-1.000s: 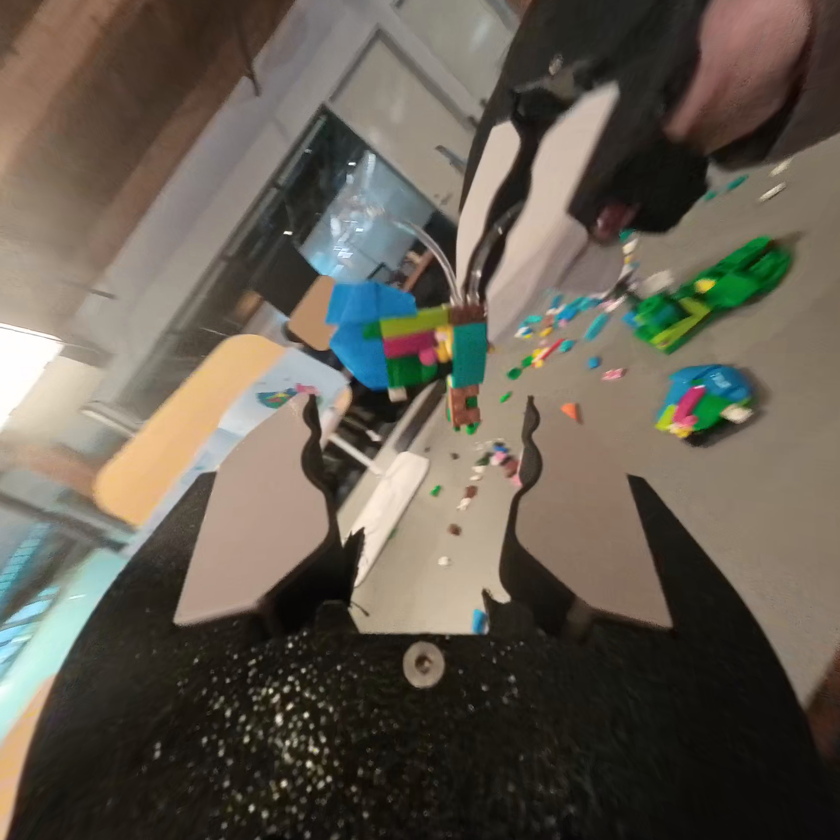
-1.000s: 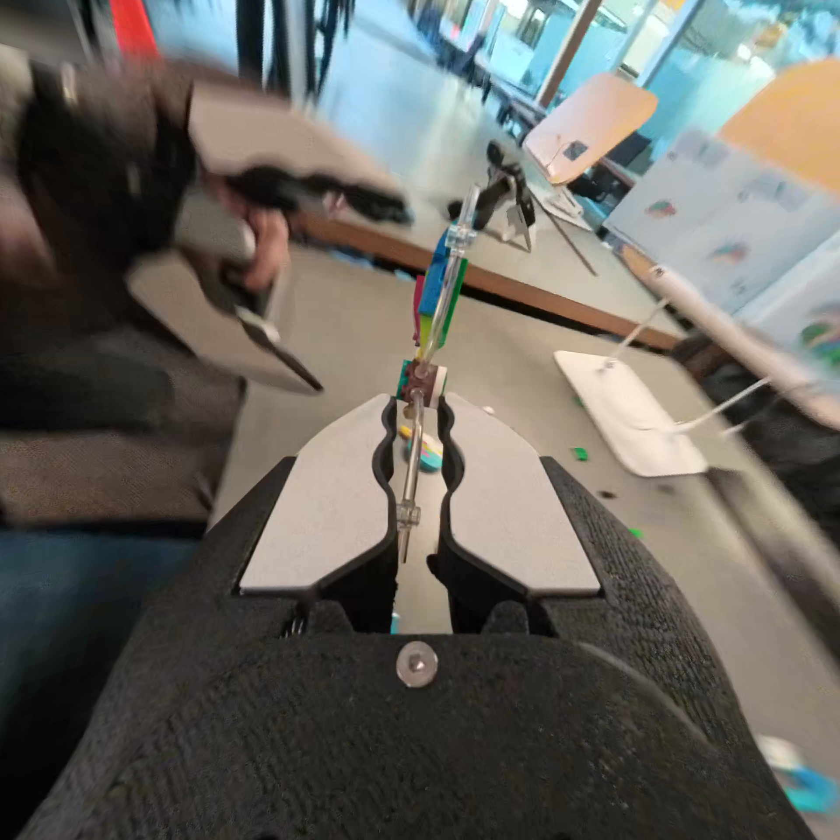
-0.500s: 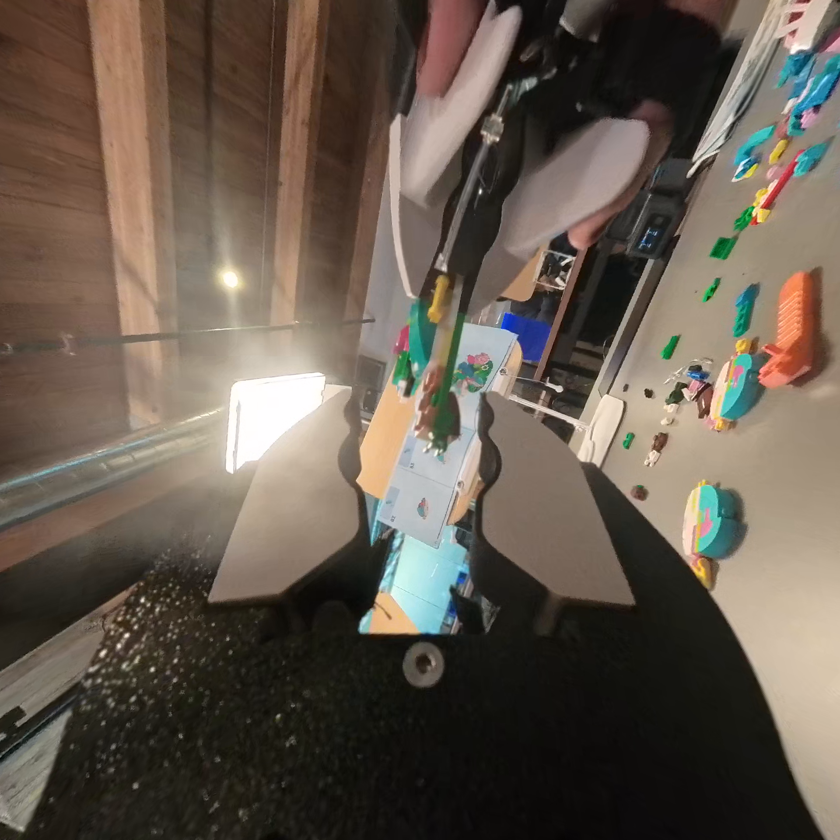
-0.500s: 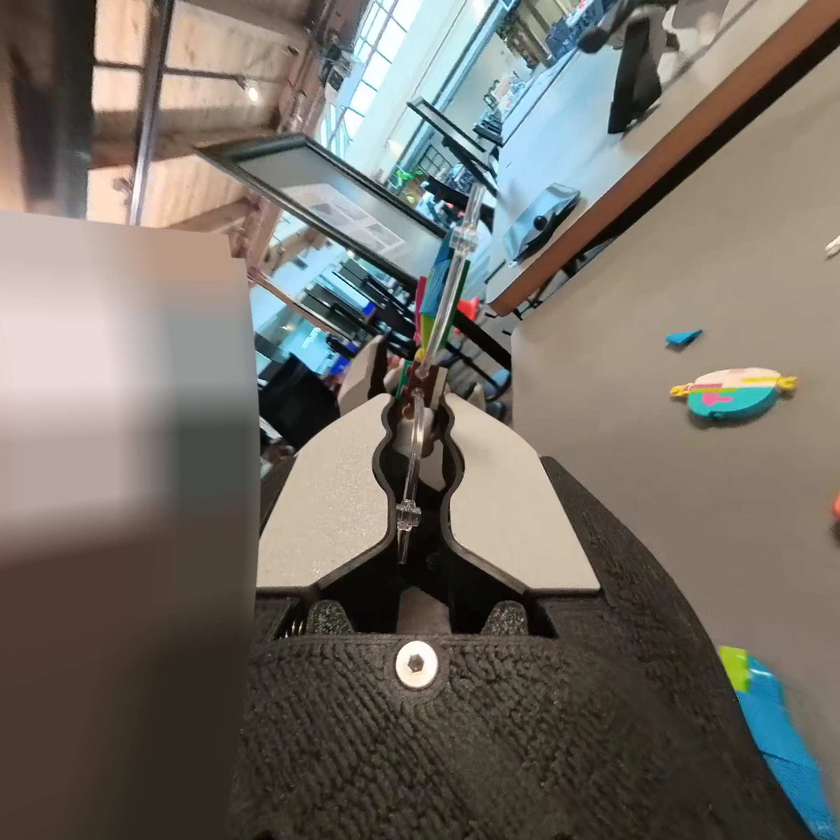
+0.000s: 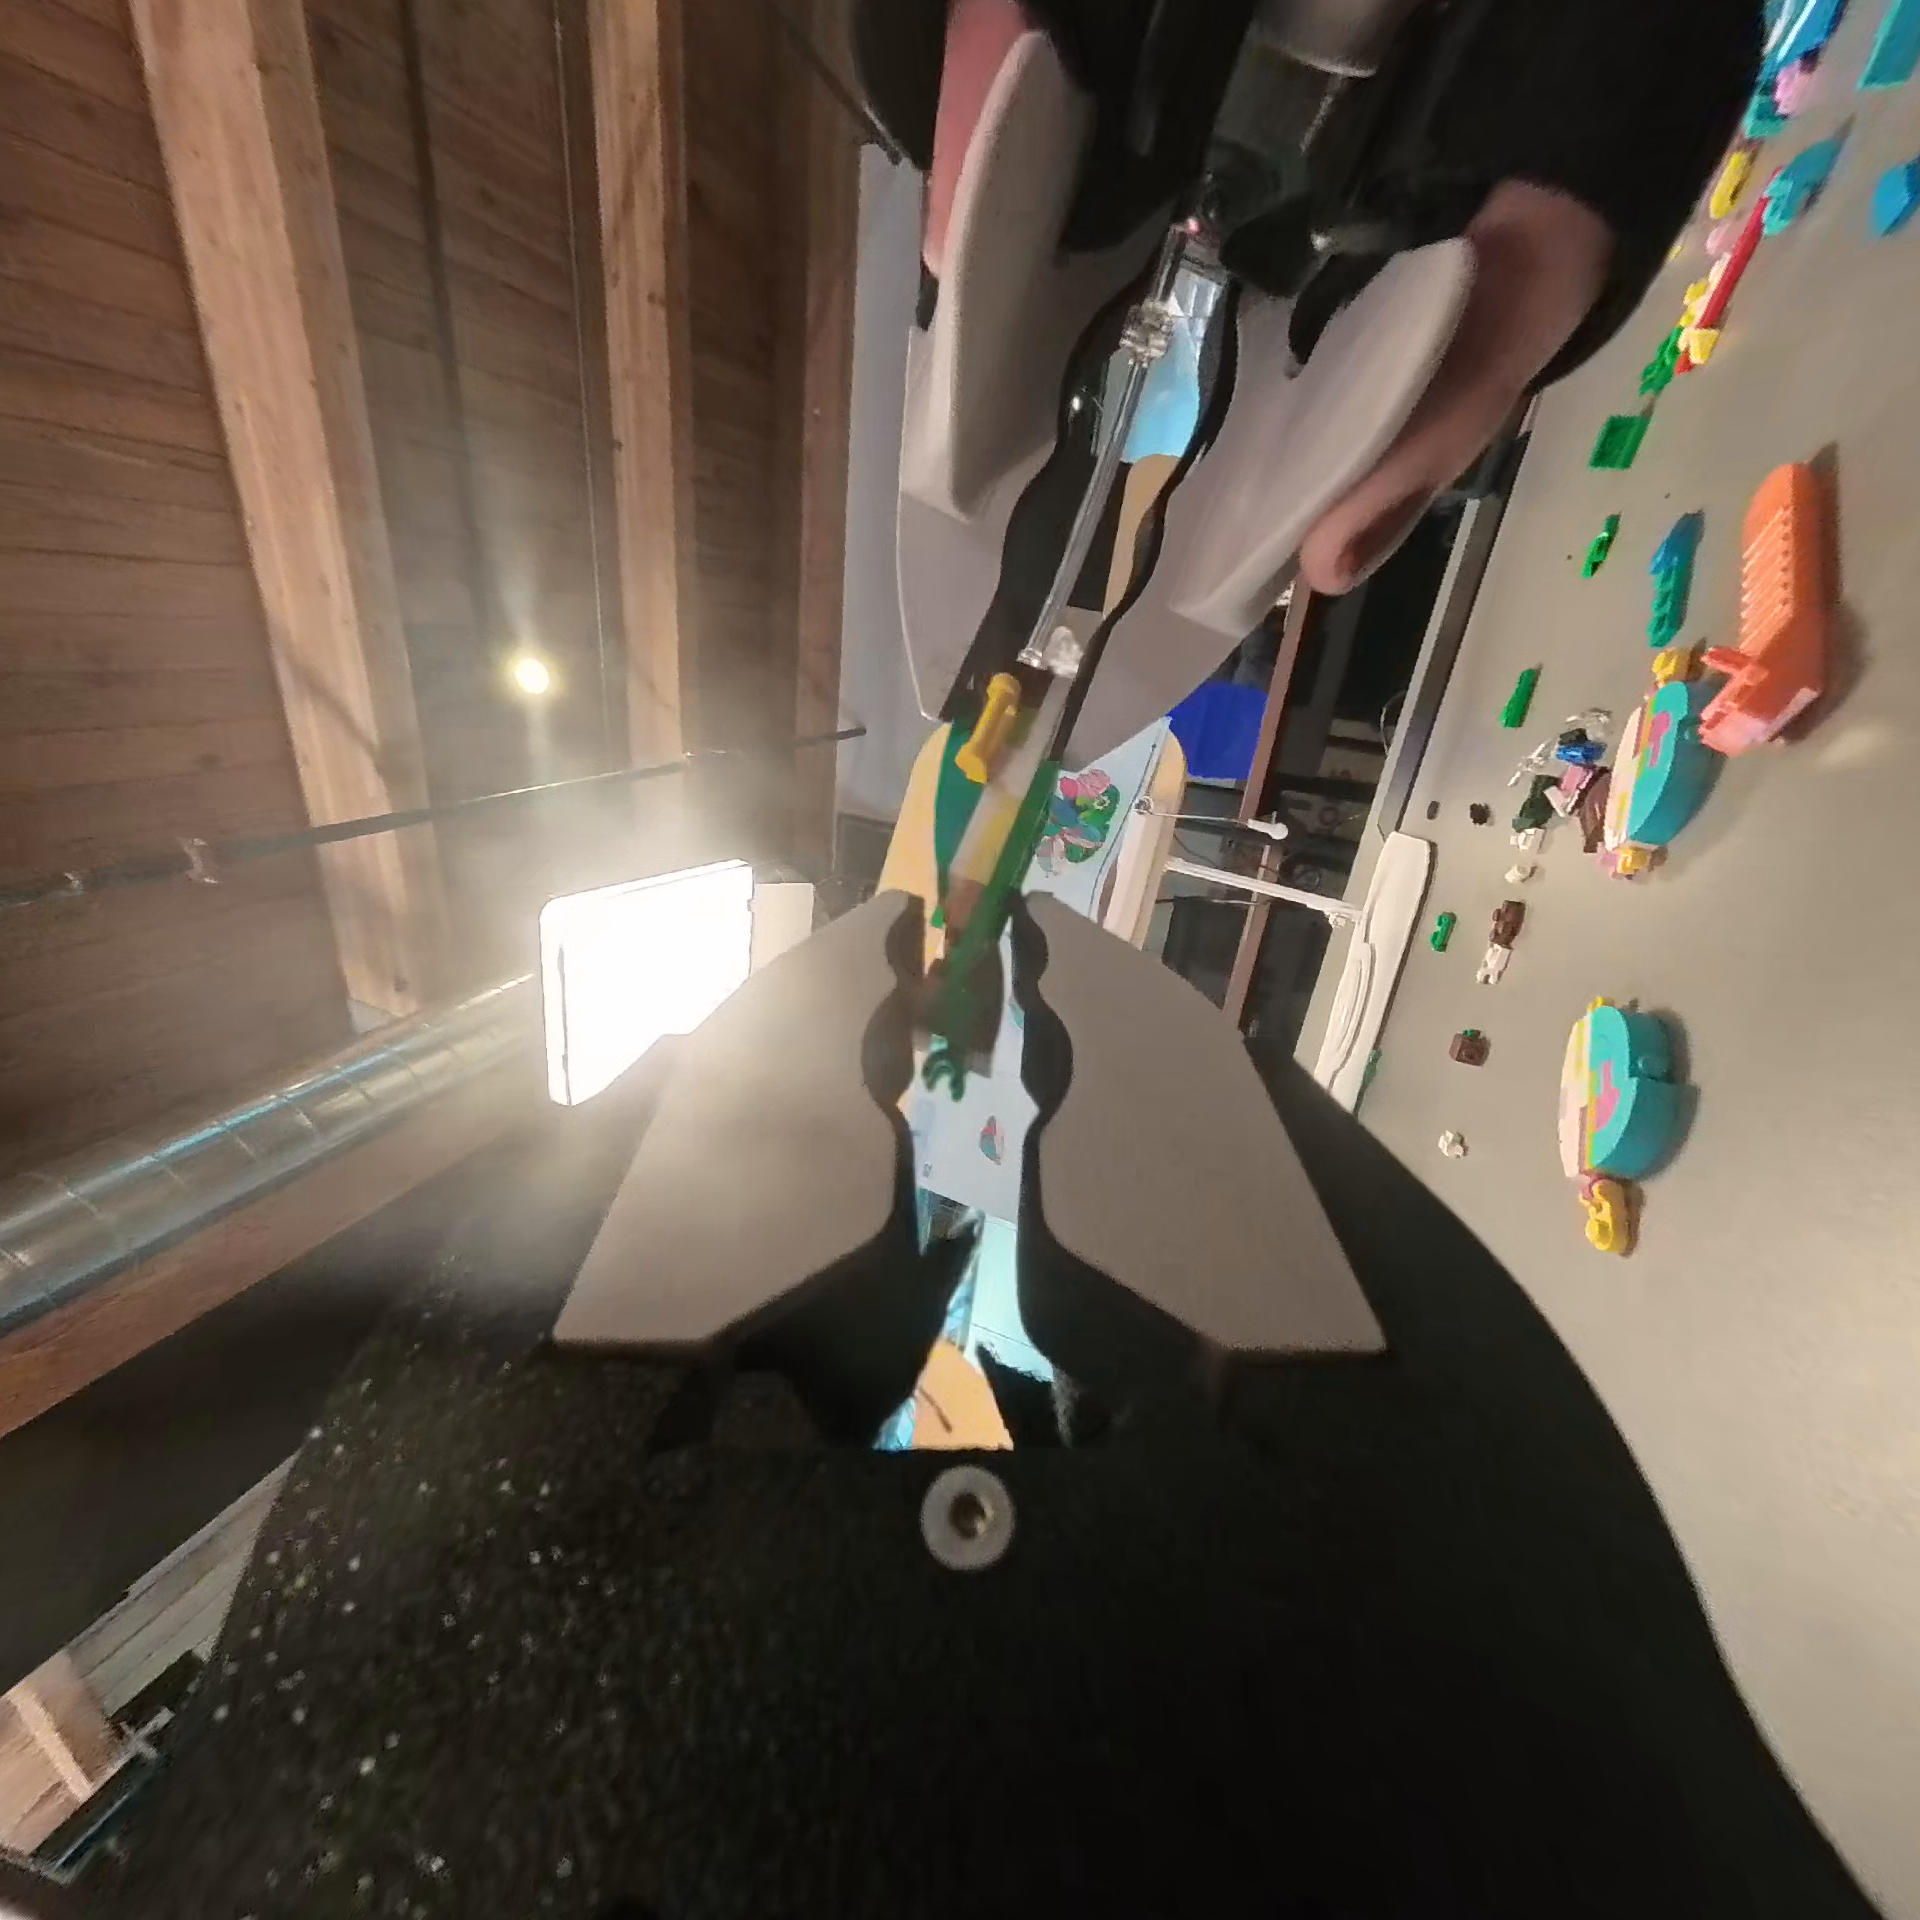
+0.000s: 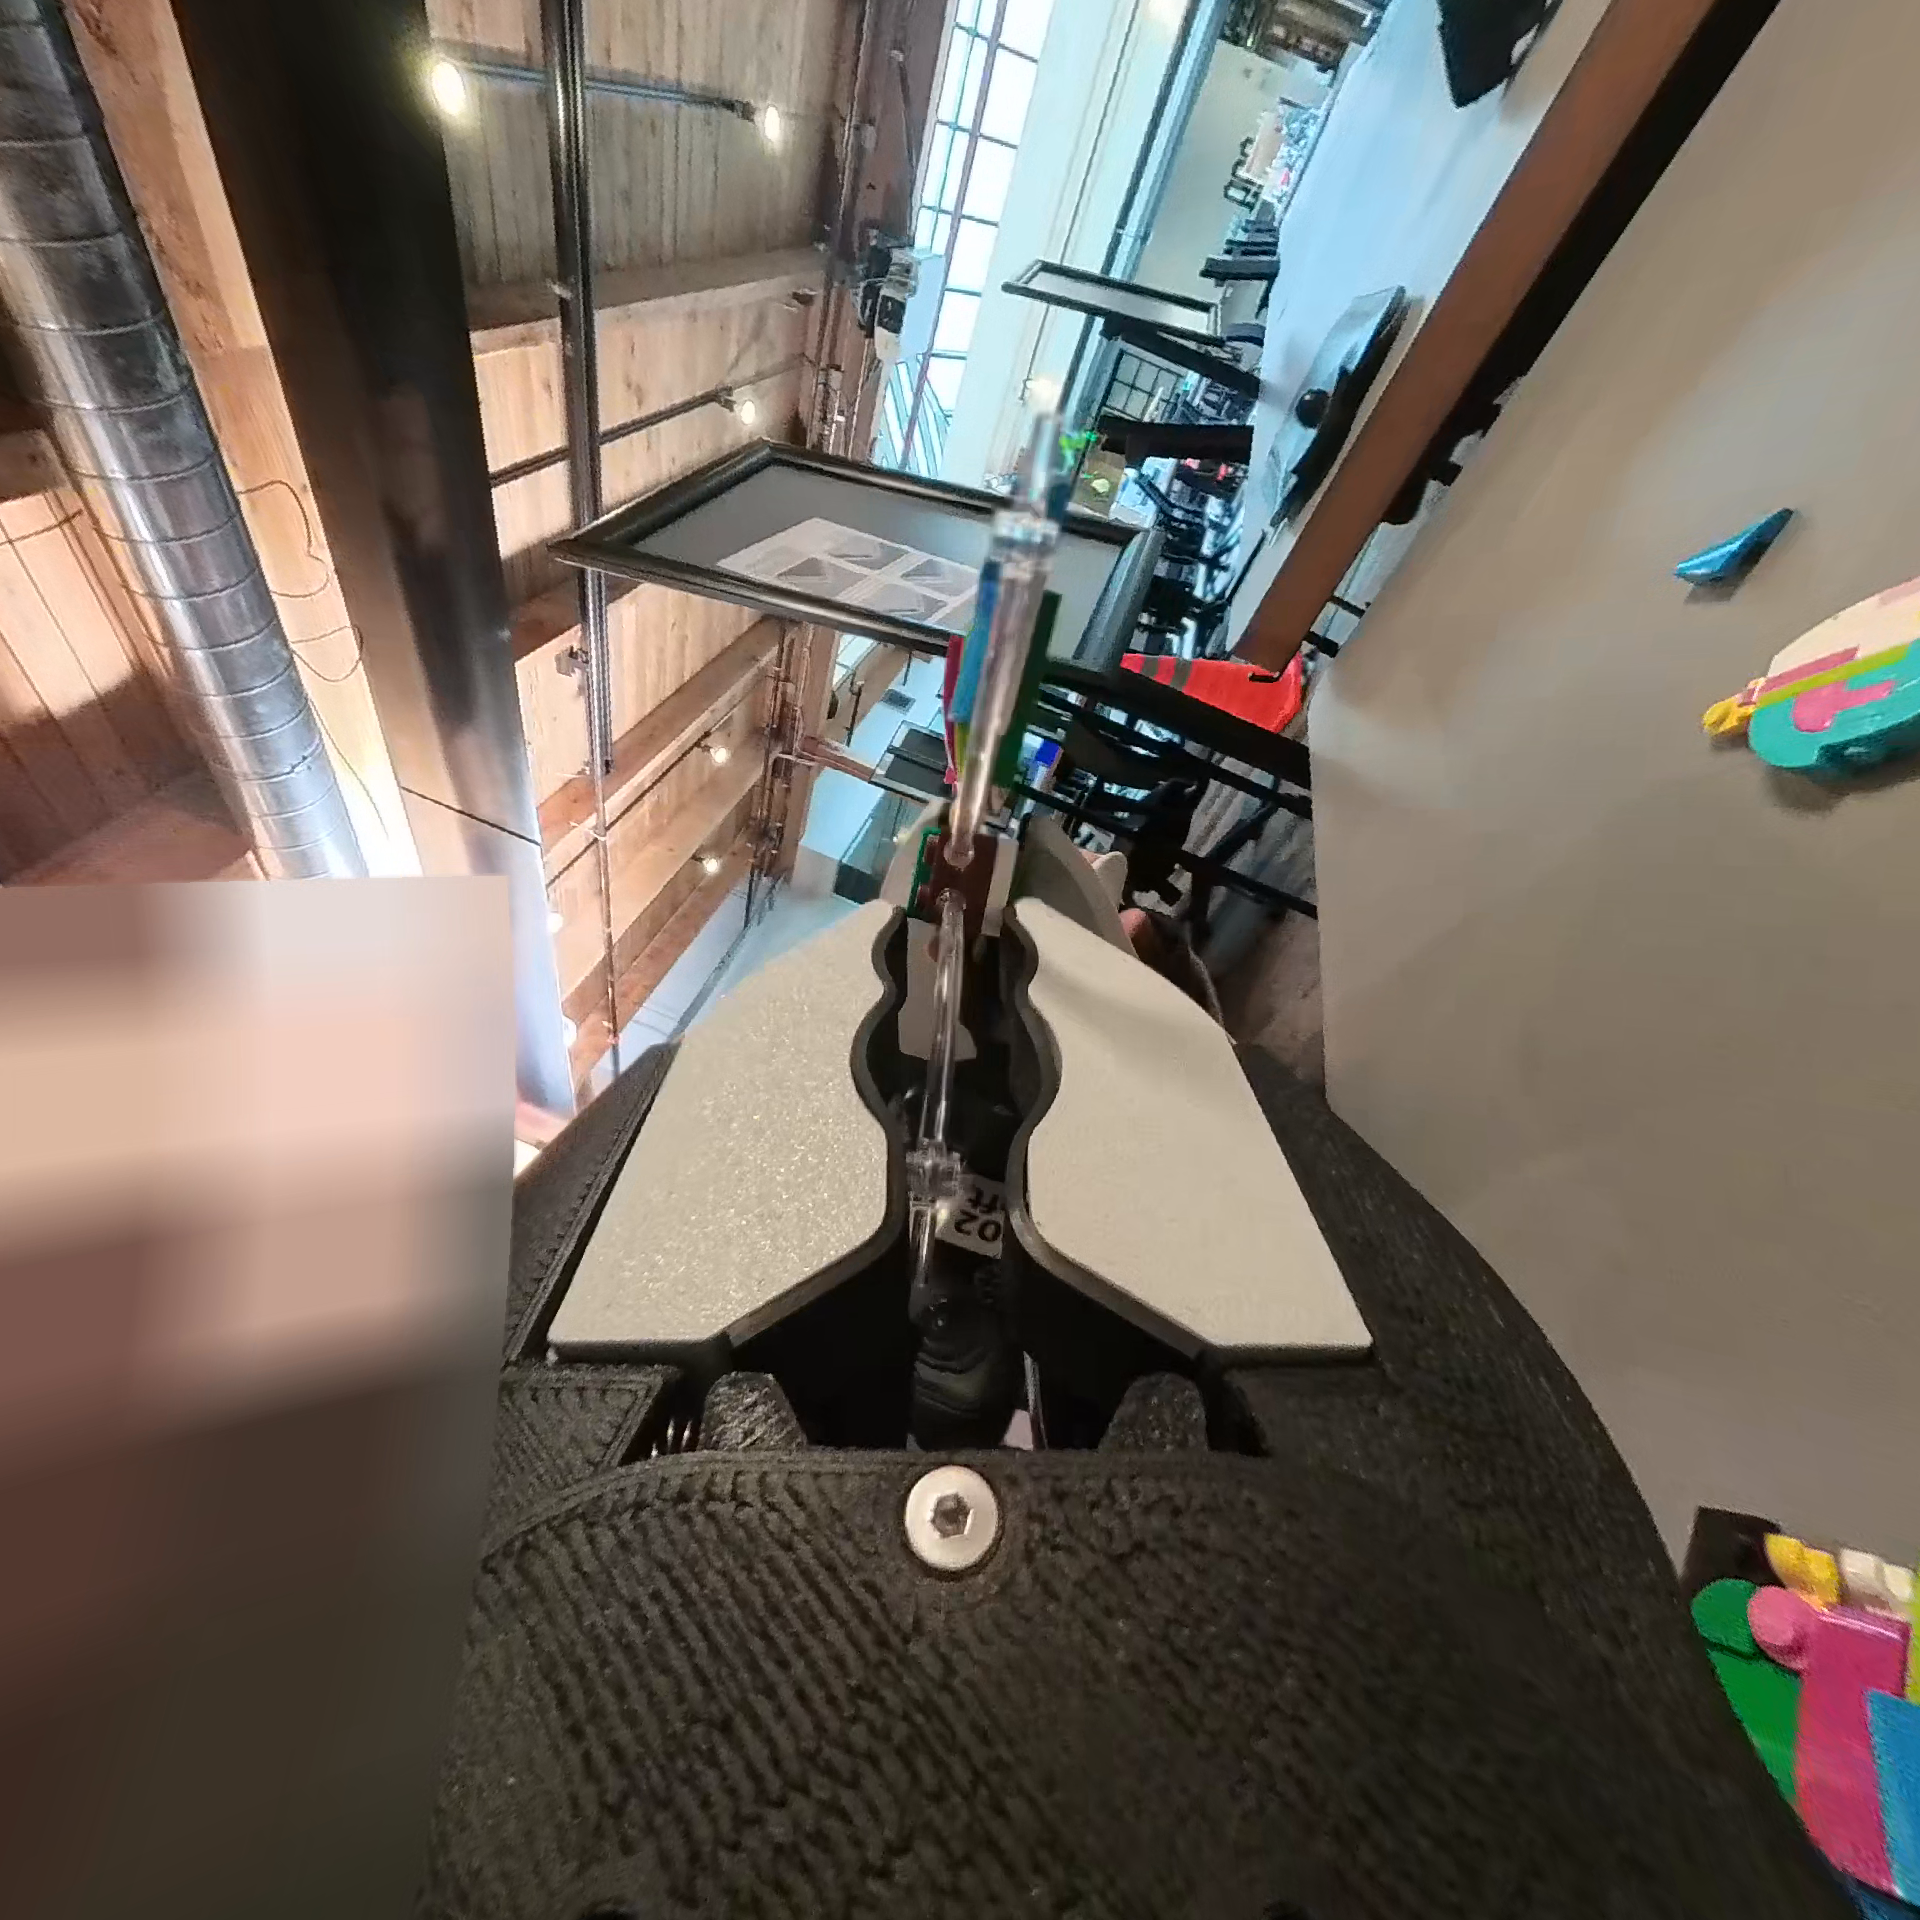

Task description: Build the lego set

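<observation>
A small multicoloured lego model (image 5: 997, 831) with a clear rod (image 5: 1091, 488) hangs in the air between my two grippers, which face each other. My right gripper (image 6: 956, 914) is shut on the rod (image 6: 940, 1039), and the model's coloured plates (image 6: 1003, 665) stick out past its tips. It also shows at the top of the left wrist view (image 5: 1060, 665), held by a hand (image 5: 1455, 436). My left gripper (image 5: 964, 914) has closed to a narrow gap on the model's green end.
Both views are rolled sideways, with the grey table (image 5: 1714, 1558) on the right. On it lie an orange piece (image 5: 1777, 613), two teal round builds (image 5: 1621, 1101), several small loose bricks and a white base (image 5: 1371, 977). A green-pink build (image 6: 1829, 1683) lies near the right gripper. The grippers are tip to tip, or close to it.
Both grippers rolled sideways and came tip to tip. My left gripper went from wide open to closed on the model's green end. The right gripper kept its hold on the rod.
</observation>
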`<act>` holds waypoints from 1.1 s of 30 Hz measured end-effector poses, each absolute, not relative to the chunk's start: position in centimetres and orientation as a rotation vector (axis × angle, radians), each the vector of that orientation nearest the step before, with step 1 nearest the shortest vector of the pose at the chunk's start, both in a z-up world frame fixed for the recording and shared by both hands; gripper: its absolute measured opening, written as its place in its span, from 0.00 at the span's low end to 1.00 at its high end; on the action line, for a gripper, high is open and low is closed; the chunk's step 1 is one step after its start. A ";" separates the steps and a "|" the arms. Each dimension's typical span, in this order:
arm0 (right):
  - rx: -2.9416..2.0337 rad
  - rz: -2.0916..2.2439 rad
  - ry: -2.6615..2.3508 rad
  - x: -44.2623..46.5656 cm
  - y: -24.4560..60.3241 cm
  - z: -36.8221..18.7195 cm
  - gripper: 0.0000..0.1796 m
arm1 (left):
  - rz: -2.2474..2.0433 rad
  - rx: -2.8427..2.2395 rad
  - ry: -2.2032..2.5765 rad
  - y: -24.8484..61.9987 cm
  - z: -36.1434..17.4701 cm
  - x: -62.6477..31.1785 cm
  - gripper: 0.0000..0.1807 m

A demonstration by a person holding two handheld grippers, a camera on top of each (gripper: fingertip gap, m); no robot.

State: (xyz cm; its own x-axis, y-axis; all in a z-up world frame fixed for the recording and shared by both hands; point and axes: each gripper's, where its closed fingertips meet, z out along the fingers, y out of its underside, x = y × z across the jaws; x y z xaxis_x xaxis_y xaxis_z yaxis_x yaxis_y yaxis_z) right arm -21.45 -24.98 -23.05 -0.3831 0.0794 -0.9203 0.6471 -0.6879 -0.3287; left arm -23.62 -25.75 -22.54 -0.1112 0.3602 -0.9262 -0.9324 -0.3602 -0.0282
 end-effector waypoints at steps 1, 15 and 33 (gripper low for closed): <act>1.469 -2.125 0.966 -21.5 -24.9 -23.0 0.08 | 1.663 -1.150 0.755 -25.7 -22.7 -23.7 0.07; 1.672 -2.229 1.074 -22.4 -22.8 -23.4 0.22 | 1.603 -1.286 0.664 -26.1 -23.3 -25.8 0.07; 2.062 -1.531 2.824 -16.0 -20.2 -27.8 0.33 | 1.404 -1.465 0.585 -25.6 -26.1 -27.1 0.06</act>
